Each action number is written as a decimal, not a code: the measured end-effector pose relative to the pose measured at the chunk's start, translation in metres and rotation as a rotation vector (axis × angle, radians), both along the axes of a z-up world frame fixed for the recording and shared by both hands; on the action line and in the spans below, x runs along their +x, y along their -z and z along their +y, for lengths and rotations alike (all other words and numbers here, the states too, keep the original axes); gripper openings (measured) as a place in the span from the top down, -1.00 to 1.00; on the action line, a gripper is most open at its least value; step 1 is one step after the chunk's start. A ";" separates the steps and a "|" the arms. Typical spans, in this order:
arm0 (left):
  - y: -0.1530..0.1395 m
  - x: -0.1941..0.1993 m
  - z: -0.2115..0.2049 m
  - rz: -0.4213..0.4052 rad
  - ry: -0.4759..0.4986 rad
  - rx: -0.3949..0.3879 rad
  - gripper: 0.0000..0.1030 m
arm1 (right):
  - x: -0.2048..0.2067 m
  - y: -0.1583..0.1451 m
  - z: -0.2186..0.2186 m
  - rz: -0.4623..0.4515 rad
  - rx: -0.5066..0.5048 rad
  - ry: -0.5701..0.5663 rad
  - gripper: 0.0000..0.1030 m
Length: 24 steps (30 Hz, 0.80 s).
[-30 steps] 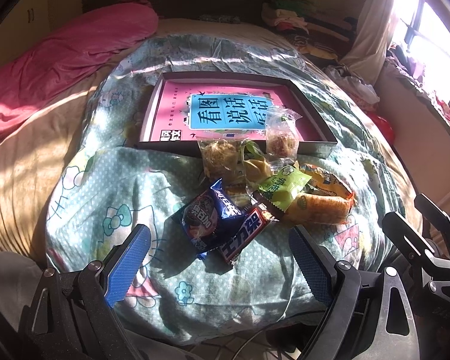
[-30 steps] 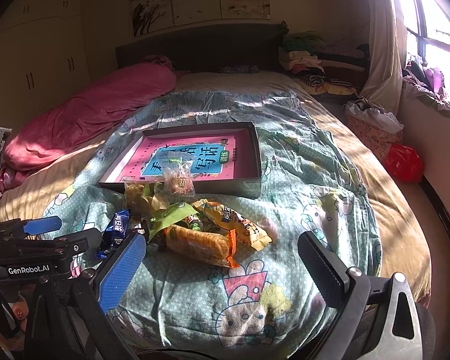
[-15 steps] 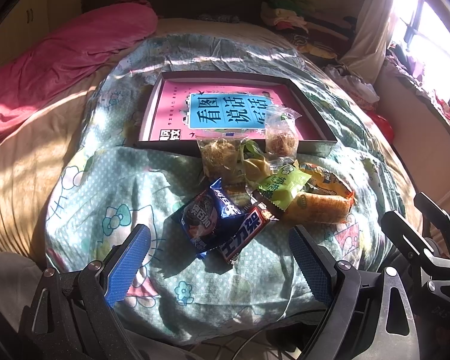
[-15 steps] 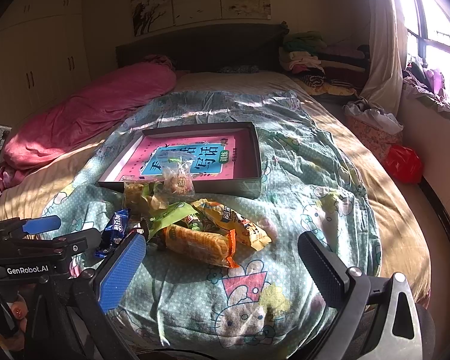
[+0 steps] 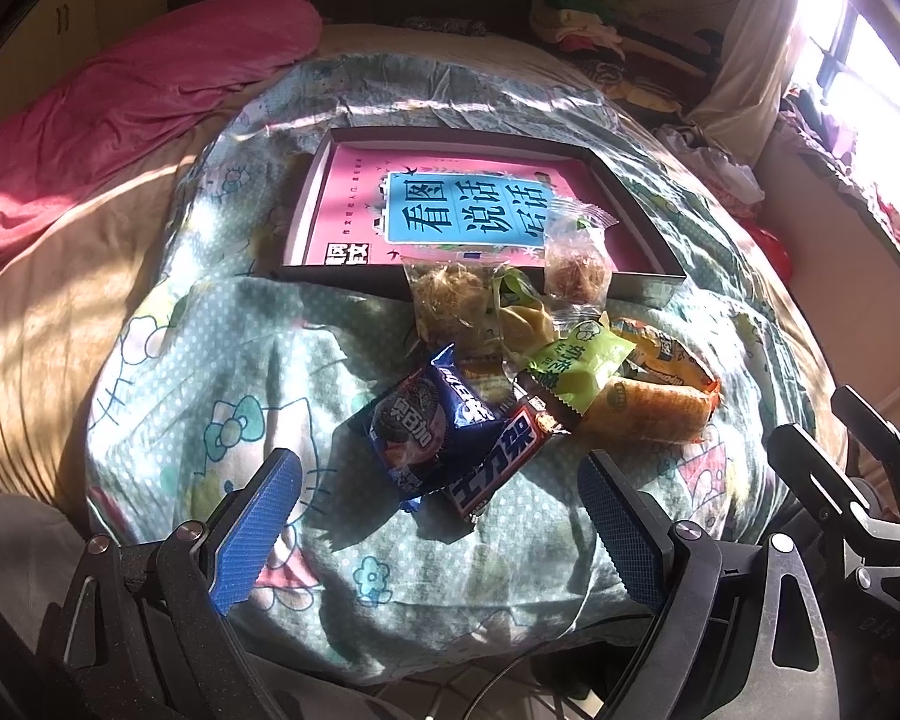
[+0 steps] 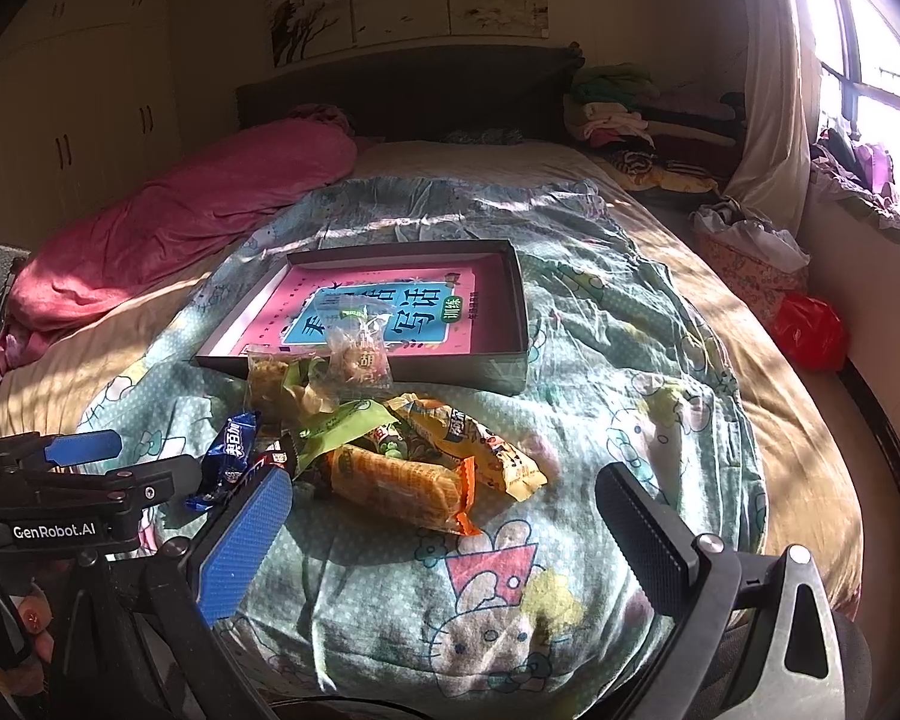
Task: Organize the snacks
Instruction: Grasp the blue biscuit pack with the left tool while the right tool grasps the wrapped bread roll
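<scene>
Snack pile [image 5: 528, 384] heaped on the quilt [image 5: 222, 372] of the bed, just in front of the shallow box [image 5: 648, 288]; two clear packets [image 5: 576, 252] leaning on the box's near wall. Inside the box, only a pink book [image 5: 354, 204]; no snacks seated in it yet.

Left gripper [image 5: 438, 516] low at the quilt's near edge, fingers [image 5: 258, 522] wide apart, holding nothing, aimed at the blue cookie pack [image 5: 420, 426] and the chocolate bar [image 5: 498, 462]. Right gripper [image 6: 444, 516] likewise spread and empty, nearest the orange pack [image 6: 402, 480] and the yellow pack [image 6: 480, 438].

Probably all light, crinkly film: slippery, air-puffed, apt to squirt out of a hard pinch. Cookies and clear-wrapped pastries likely brittle, so gentle closing pressure. Best taken across the short width near the middle, or by a crimped end seal. Chocolate bar stiffer, good for a firm pinch across its body. Soft quilt yielding underneath, so hard to press down against. Overlapping packs likely to drag neighbours along; top and outer ones first.
</scene>
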<state>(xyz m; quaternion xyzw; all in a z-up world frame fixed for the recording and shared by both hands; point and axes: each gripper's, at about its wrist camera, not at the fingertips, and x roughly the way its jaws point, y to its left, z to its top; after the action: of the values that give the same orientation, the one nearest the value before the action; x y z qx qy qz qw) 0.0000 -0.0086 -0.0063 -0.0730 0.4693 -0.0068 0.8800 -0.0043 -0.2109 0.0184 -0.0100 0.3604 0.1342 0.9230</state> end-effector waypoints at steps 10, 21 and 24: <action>0.016 -0.002 0.025 0.071 -0.044 -0.015 -0.82 | 0.004 0.006 0.000 0.016 0.005 -0.009 -0.99; 0.035 0.014 0.025 0.103 0.019 -0.023 -0.82 | 0.012 0.018 0.006 0.057 -0.025 -0.048 -0.99; 0.037 0.017 0.019 0.098 0.045 -0.024 -0.82 | 0.016 0.023 0.009 0.077 -0.034 -0.059 -0.99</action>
<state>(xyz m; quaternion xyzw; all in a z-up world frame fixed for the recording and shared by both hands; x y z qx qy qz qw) 0.0168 0.0107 -0.0432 -0.0734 0.5132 -0.0287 0.8546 0.0119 -0.2023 -0.0050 -0.0310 0.3976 0.1555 0.9038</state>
